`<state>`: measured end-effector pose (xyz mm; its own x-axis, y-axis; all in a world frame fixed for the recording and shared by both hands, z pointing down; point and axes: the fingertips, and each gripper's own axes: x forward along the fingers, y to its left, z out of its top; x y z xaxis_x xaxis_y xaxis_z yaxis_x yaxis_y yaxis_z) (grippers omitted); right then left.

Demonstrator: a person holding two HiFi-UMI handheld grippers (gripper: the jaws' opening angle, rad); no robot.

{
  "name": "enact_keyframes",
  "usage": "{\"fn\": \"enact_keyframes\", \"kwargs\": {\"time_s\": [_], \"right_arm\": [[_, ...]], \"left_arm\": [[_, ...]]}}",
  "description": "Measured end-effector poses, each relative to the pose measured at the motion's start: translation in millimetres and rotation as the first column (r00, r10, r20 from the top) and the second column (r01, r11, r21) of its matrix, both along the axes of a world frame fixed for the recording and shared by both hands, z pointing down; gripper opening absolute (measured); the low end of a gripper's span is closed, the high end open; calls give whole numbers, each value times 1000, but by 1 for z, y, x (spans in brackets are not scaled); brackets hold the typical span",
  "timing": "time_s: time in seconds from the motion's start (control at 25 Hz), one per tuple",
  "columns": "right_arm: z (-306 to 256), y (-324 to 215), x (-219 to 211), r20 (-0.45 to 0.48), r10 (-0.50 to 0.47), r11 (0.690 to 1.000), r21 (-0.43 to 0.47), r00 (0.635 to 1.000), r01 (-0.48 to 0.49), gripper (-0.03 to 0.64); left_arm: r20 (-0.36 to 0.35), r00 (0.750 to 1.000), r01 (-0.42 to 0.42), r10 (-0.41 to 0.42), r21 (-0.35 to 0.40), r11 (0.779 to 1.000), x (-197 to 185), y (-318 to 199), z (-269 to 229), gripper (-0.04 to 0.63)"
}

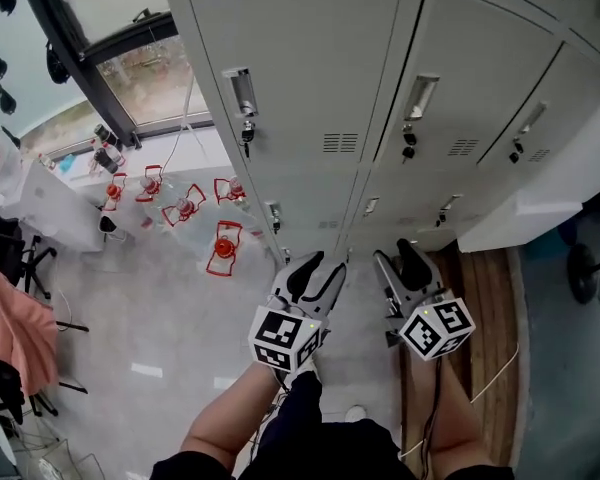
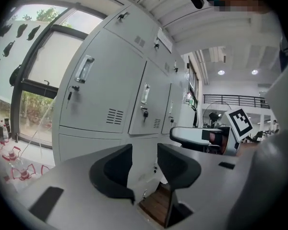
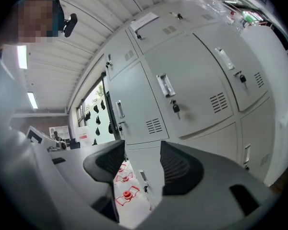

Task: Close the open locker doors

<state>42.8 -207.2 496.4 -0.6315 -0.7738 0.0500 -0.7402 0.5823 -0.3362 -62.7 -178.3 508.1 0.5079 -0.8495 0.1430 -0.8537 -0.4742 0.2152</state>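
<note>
A bank of grey lockers [image 1: 310, 78] stands in front of me, and the doors I see on it lie flush. The upper doors carry handles [image 1: 242, 93] with keys below; small lower doors [image 1: 273, 216] sit near the floor. A pale panel [image 1: 550, 193] juts out at the lockers' right; whether it is an open door I cannot tell. My left gripper [image 1: 316, 268] [image 2: 144, 163] is open and empty, short of the lower lockers. Beside it my right gripper [image 1: 397, 256] [image 3: 143, 164] is also open, with nothing between its jaws.
Several red-framed objects [image 1: 223, 248] lie on the pale floor left of the lockers, below a window [image 1: 150, 78]. A pink cloth [image 1: 20, 328] hangs at the far left. A wooden floor strip [image 1: 490, 308] with a cable runs at the right.
</note>
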Motion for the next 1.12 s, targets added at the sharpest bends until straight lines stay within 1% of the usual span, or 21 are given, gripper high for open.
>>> {"fn": "enact_keyframes", "kwargs": {"time_s": [0.16,0.24,0.28,0.36,0.4,0.52,0.64,0.8,0.92,1.12], "right_arm": [[-35,64,51,-14,-14,996,91,1000,15,218],[-50,106,78,-30,-33,992,121,999,36,180],[-59,128,92,-35,-44,990,135,998,48,146],[-77,167,118,-39,-56,984,170,998,62,28],[-86,185,129,-39,-59,980,188,997,66,8],[-109,229,149,-36,-85,970,223,996,91,6],[-122,265,152,-32,-127,963,234,991,132,6],[-132,298,140,-63,-184,953,233,981,193,6],[-135,313,124,-75,-223,945,228,972,235,5],[-140,327,89,-69,-247,939,229,967,257,5]], "left_arm": [[-2,1000,18,-18,72,997,48,57,-33,156],[-8,999,33,-32,98,995,75,97,-49,132],[-10,999,37,-36,114,993,89,118,-57,115],[-14,999,44,-42,150,988,114,160,-76,73],[-16,999,50,-48,166,985,124,179,-86,46],[-17,998,70,-68,193,979,140,230,-109,27],[9,996,84,-88,191,978,146,270,-121,20],[36,991,122,-132,203,972,141,305,-137,15],[51,985,151,-165,207,967,128,323,-146,15],[66,976,192,-209,208,959,89,344,-151,15]]}}
